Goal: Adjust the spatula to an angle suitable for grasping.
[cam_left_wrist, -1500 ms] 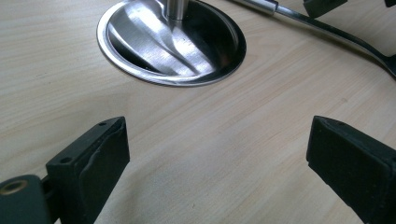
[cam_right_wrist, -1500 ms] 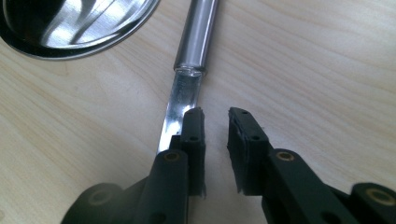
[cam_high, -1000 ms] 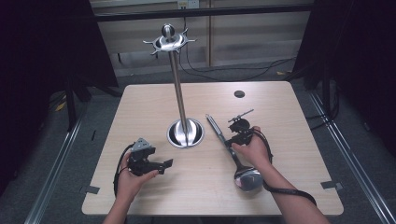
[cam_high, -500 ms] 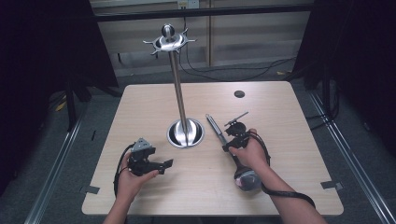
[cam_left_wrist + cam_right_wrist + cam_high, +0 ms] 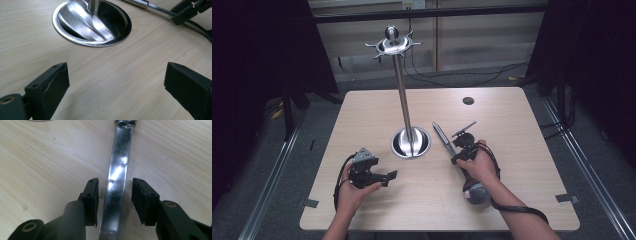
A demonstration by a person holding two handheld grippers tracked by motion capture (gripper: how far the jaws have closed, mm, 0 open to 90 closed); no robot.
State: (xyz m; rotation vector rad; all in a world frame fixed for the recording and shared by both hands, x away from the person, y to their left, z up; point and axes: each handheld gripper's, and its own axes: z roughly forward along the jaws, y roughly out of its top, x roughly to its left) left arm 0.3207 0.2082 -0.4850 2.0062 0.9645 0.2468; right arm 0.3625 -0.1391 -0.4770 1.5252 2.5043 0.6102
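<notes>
My right gripper (image 5: pixel 115 201) straddles the flat polished-steel ladle handle (image 5: pixel 117 182), jaws spread either side, gaps showing, not yet pinching. The ladle (image 5: pixel 459 162) lies flat on the pale wooden table (image 5: pixel 522 150), just right of the round steel stand base (image 5: pixel 411 142). Its long axis runs diagonally: handle tip toward the base and away from me, bowl (image 5: pixel 476 194) nearer me. Left gripper (image 5: pixel 384 176) wide open, empty, well apart left of the base. Right hand is nearer; I judge closing comes next.
</notes>
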